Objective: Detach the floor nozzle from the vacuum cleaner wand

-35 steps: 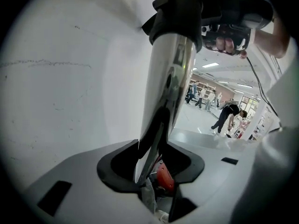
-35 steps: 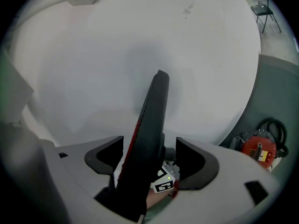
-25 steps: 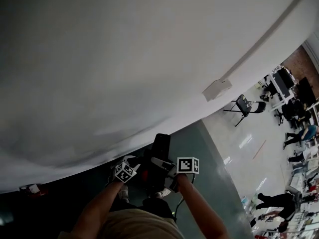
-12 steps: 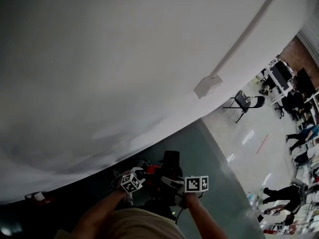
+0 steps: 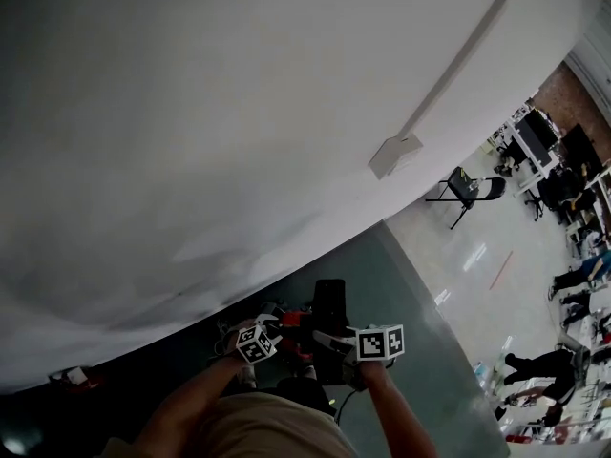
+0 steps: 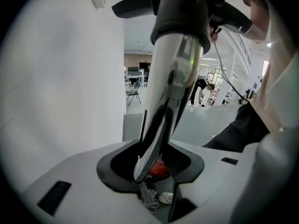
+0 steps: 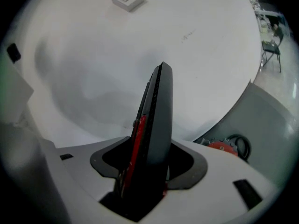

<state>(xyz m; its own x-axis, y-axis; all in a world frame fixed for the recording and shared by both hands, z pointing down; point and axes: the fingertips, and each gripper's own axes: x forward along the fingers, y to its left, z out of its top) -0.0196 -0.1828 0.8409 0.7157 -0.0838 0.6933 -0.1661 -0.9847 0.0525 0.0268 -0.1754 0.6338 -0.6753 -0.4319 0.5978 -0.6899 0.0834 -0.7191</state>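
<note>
No lettering is being shown clearly enough to be read. Only black-and-white square markers are being displayed, on the left cube (image 5: 253, 343) and the right cube (image 5: 382, 342) in the lower middle of the head view.

Two grippers, one wand and one floor nozzle are being shown. One folding chair (image 5: 468, 191) is being seen at the right of the head view, and one small white box (image 5: 394, 153) on the pale wall (image 5: 191, 113) above centre. Several people are being glimpsed at the far right edge.

The wand (image 6: 174, 87) is being clamped by the left gripper (image 6: 152, 171). It is a shiny silver tube that is being shown rising from the lower centre of the left gripper view to a black collar (image 6: 180, 13) at the top.

The floor nozzle (image 7: 156, 125) is being gripped by the right gripper (image 7: 142, 185). Its jaws have just been closing with the nozzle between them, and they are now being pressed against it. The nozzle is being seen edge-on in the centre of the right gripper view, as a narrow dark grey body with a red strip along its left side, standing upright.
</note>
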